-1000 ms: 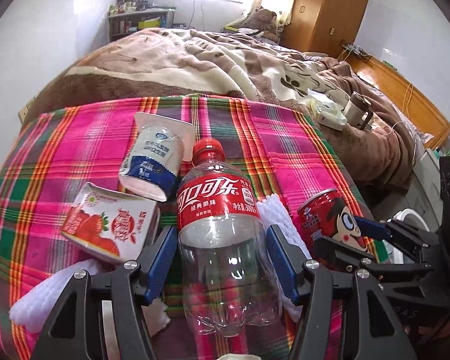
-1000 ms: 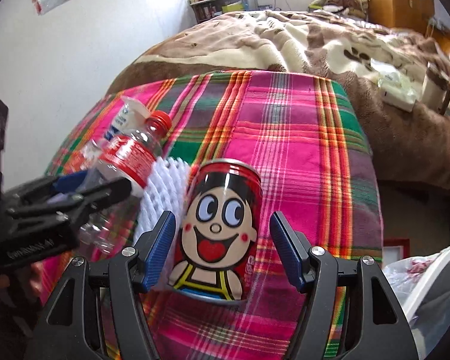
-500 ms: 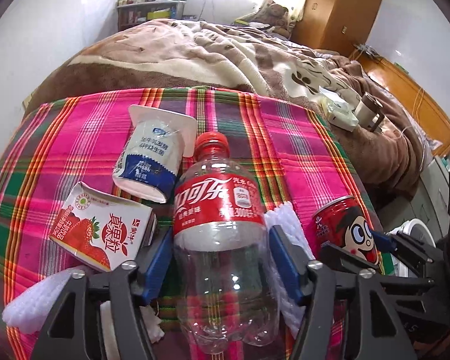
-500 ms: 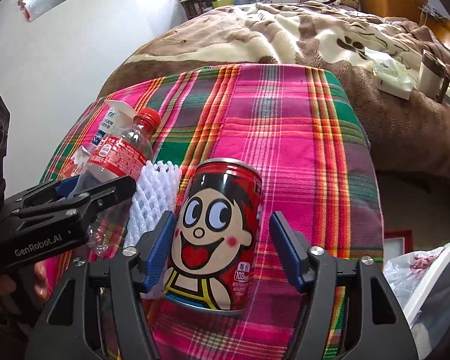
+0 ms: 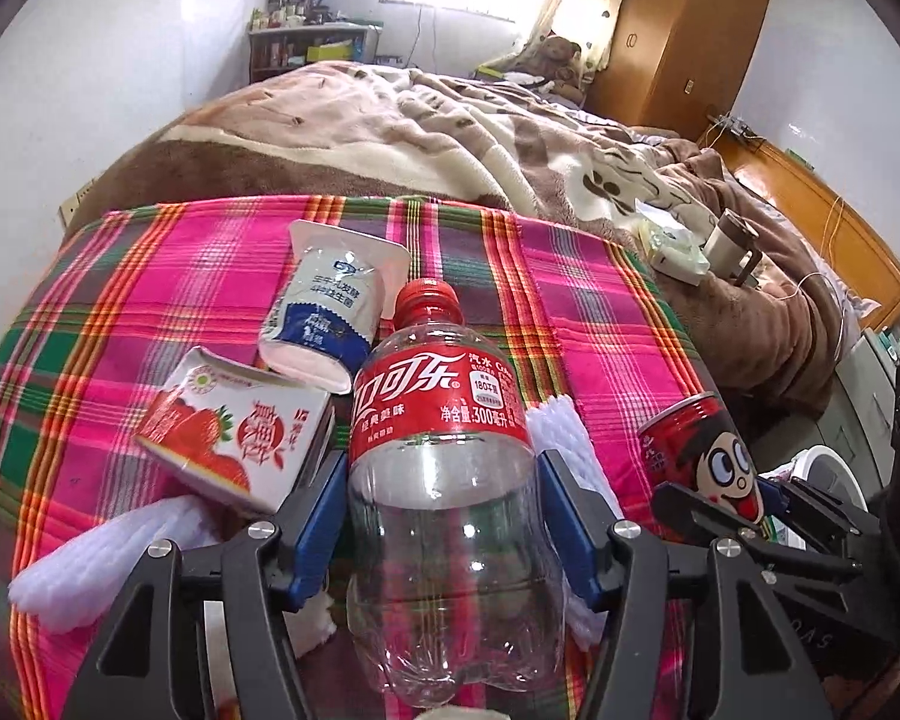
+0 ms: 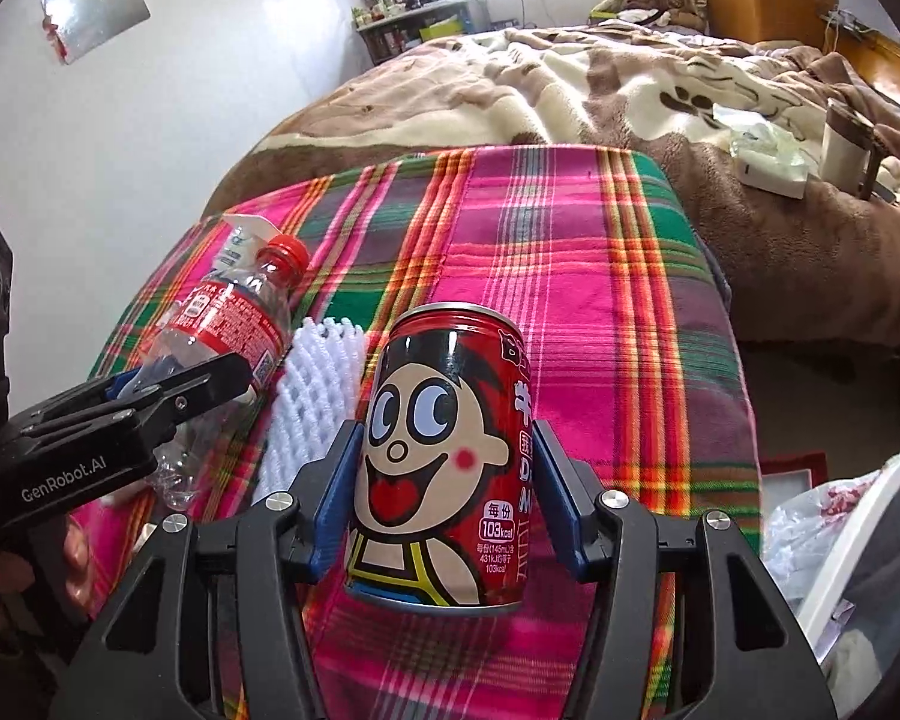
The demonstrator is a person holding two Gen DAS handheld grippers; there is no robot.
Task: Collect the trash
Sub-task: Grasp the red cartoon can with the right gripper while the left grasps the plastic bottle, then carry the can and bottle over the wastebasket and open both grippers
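Note:
My left gripper (image 5: 441, 519) is shut on an empty clear cola bottle (image 5: 444, 480) with a red label and cap, lifted above the pink plaid cloth (image 5: 150, 276). My right gripper (image 6: 444, 501) is shut on a red cartoon-face can (image 6: 444, 456), held upright above the cloth (image 6: 570, 240). The can also shows at the right of the left wrist view (image 5: 699, 456), and the bottle at the left of the right wrist view (image 6: 228, 324). A white yogurt cup (image 5: 330, 306), a strawberry milk carton (image 5: 234, 432) and white foam netting (image 6: 318, 396) lie on the cloth.
A bed with a brown and cream blanket (image 5: 450, 132) lies behind the cloth. A tissue pack (image 6: 768, 162) and a mug (image 6: 846, 144) sit on it. A white bin with a plastic liner (image 6: 822, 528) stands at the lower right. A wooden wardrobe (image 5: 684, 30) is at the back.
Both grippers closed on their items and rose: the bottle and the can have come up off the cloth, and the can now stands clear of it.

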